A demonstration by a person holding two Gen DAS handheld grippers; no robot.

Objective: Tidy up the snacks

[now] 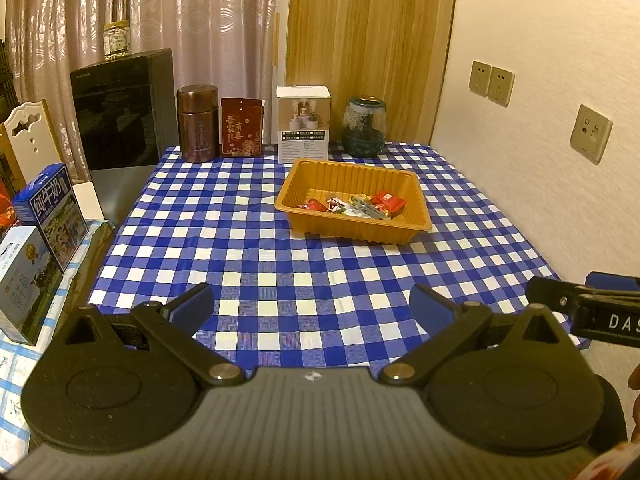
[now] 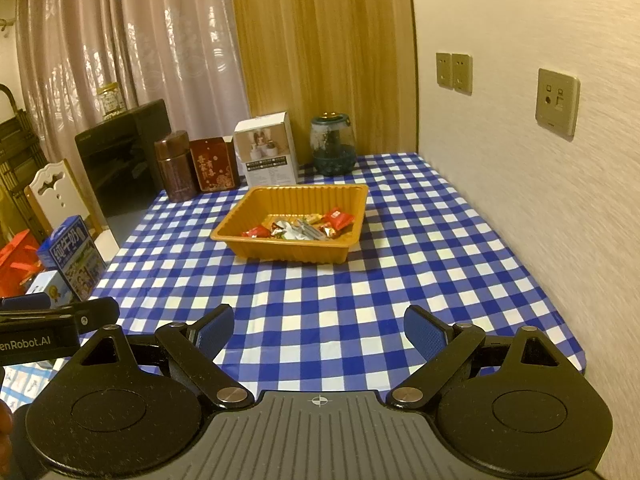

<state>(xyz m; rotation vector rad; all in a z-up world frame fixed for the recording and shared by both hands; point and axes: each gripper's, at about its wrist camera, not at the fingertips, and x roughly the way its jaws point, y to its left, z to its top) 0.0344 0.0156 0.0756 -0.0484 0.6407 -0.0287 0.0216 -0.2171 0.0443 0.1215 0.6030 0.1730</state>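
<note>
Both of my jaws stand spread wide with nothing between them. My left gripper (image 1: 312, 308) hangs over the near part of the worktop (image 1: 280, 264), which wears a blue-and-white checked cloth, and my right gripper (image 2: 319, 330) hangs beside it over the same near edge. Each one's blue pads (image 2: 426, 334) are well apart, with only cloth showing between.

Farther along the worktop, toward the right-hand wall, sits an orange plastic tray (image 1: 352, 178) with ribbed walls. Inside it, gathered toward its near right part, lie the wrapped snacks (image 1: 356, 205): red packets and some silvery and mixed-colour ones, heaped together. I cannot count them.

Behind the tray, along the far edge, stand a brown canister (image 1: 198, 122), a red box with gold characters (image 1: 241, 126), a white product box (image 1: 303, 124) and a dark green glass jar (image 1: 364, 126). The white box stands just behind the tray's far left corner.

Off to my left, on a lower surface with a paler cloth, are two milk cartons (image 1: 50, 204), and past them a black appliance (image 1: 120, 112) with a small jar on top.
</note>
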